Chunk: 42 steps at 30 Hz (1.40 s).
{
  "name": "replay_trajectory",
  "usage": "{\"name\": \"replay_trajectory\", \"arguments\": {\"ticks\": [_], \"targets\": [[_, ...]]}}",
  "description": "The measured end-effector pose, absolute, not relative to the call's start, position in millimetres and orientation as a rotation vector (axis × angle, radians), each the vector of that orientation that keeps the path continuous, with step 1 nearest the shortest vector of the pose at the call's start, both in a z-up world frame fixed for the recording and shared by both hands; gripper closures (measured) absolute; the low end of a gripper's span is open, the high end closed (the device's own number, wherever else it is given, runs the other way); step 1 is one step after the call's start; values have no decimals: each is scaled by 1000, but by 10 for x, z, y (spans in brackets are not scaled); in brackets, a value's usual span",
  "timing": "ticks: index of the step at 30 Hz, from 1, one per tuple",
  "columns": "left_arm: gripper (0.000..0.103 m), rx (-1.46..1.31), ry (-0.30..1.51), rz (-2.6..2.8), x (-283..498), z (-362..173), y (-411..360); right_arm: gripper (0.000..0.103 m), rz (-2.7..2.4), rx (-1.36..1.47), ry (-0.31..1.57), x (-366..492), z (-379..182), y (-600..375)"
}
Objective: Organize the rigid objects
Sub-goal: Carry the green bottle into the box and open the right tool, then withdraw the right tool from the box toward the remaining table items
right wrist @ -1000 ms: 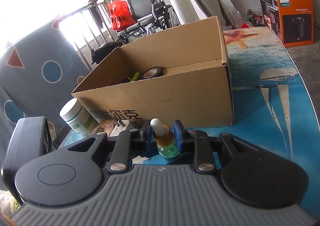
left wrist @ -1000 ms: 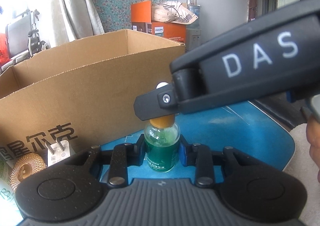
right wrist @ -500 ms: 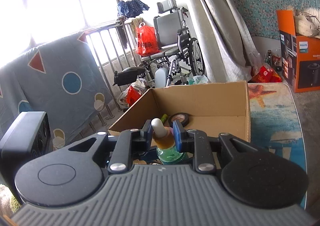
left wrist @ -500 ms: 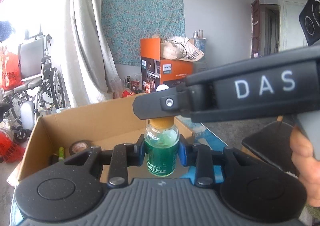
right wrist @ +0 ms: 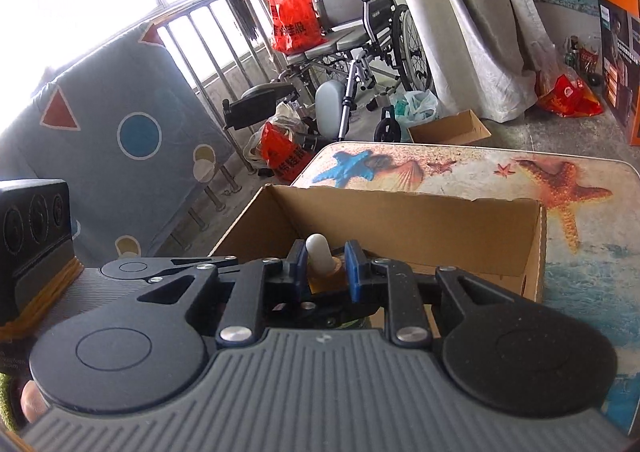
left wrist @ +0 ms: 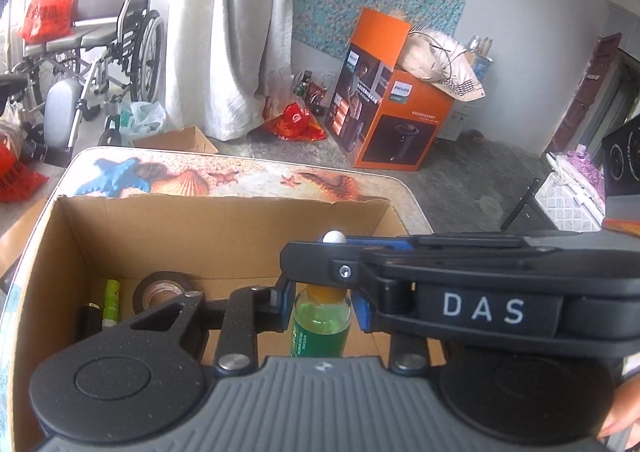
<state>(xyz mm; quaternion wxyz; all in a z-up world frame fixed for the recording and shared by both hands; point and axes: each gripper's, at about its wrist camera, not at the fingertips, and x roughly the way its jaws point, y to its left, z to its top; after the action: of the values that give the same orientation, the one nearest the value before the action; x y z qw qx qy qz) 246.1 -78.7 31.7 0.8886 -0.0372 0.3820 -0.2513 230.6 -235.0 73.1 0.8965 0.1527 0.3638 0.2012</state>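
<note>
Your 2 grippers hold 1 small bottle (left wrist: 320, 326) together, above the open cardboard box (left wrist: 224, 228). The jaws of your left gripper (left wrist: 322, 310) are clamped on the glass body, where green liquid shows. The jaws of your right gripper (right wrist: 326, 266) are clamped higher, on the orange collar under the white dropper tip (right wrist: 318, 252); in the left wrist view this gripper crosses from the right side, over the bottle.

The bottle stands upright and hangs over the right part of the box, not touching its floor as far as I can tell. Inside the box, at the left, lie a roll of black tape (left wrist: 160, 290), a yellow-green marker (left wrist: 111, 300) and a dark thing just beside it. The box stands on the surface (left wrist: 248, 176) with starfish and shell pictures.
</note>
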Motion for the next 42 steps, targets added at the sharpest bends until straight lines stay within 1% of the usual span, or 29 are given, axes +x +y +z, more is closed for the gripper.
{"name": "replay_trajectory", "arguments": {"ticks": [6,8,12,13,15,21,22,24,25,26,27,29,30,32,34,38,42], "targets": [[74,-101,873,-467,2932,117,-858,86,407,335,823,2867,364,-2378],[76,-98,880,-452,3038,79,-887,87,404,338,832,3006,279,-2386],[76,-99,900,-445,3134,22,-947,87,402,343,850,3212,111,-2437],[76,-104,909,-444,3149,5,-953,90,404,351,854,3266,61,-2455],[75,-126,921,-451,3184,-28,-947,92,415,369,854,3328,6,-2468],[75,-122,926,-453,3161,-43,-970,92,425,361,840,3358,3,-2461],[72,-120,924,-453,3142,-29,-969,90,424,365,836,3345,22,-2476],[63,-110,907,-455,3078,20,-973,90,413,370,825,3284,81,-2518],[56,-101,896,-458,3035,54,-974,90,407,377,816,3228,130,-2558],[51,-90,884,-462,2982,95,-974,90,404,386,807,3172,177,-2591],[49,-78,867,-467,2911,148,-969,90,399,396,798,3107,228,-2625],[42,-60,839,-484,2752,266,-950,88,386,414,774,2911,367,-2704],[40,-55,825,-496,2664,326,-930,87,379,420,761,2806,435,-2734],[32,-45,794,-522,2463,453,-873,85,368,417,725,2518,603,-2788],[28,-27,764,-546,2236,569,-789,80,360,405,688,2202,759,-2820],[22,25,717,-579,1763,729,-609,75,363,402,638,1539,964,-2833],[18,44,686,-620,1303,752,-417,71,376,422,594,873,1015,-2763]]}}
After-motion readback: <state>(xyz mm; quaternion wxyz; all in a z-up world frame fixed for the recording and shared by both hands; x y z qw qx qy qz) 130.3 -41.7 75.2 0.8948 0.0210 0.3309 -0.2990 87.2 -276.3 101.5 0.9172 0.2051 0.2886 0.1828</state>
